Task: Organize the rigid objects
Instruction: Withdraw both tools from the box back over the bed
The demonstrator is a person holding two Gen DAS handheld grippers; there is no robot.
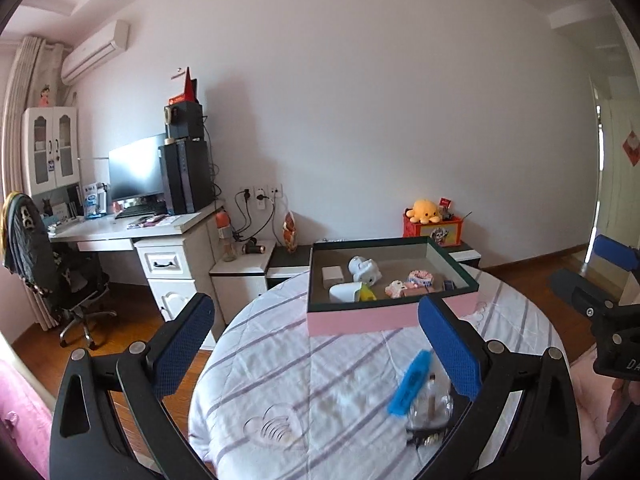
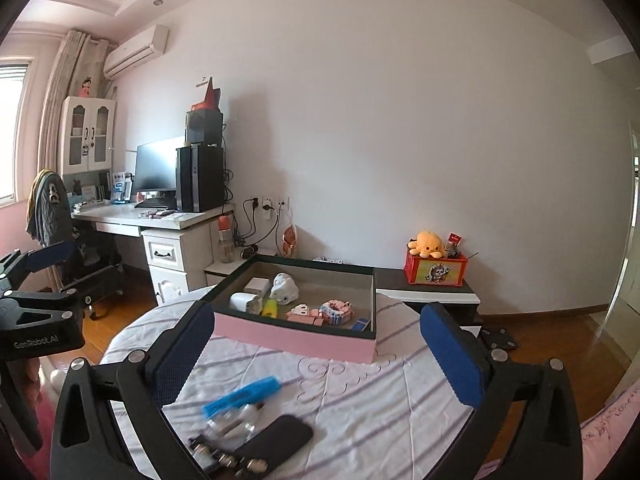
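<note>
Left gripper [image 1: 316, 344] and right gripper [image 2: 318, 354] both spread apart, empty, above the striped-cloth round surface [image 2: 360, 400]; shallow pink-sided cardboard box [image 2: 296, 340] holds small toys.

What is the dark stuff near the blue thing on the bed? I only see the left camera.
Observer: The right camera shows a black case lying flat beside the clear bottle.
Operator: Is anything holding it?
Observer: No. The right gripper is open and empty.
Operator: Is there a window?
Observer: Yes, a window at the far left, beside the curtain.
</note>
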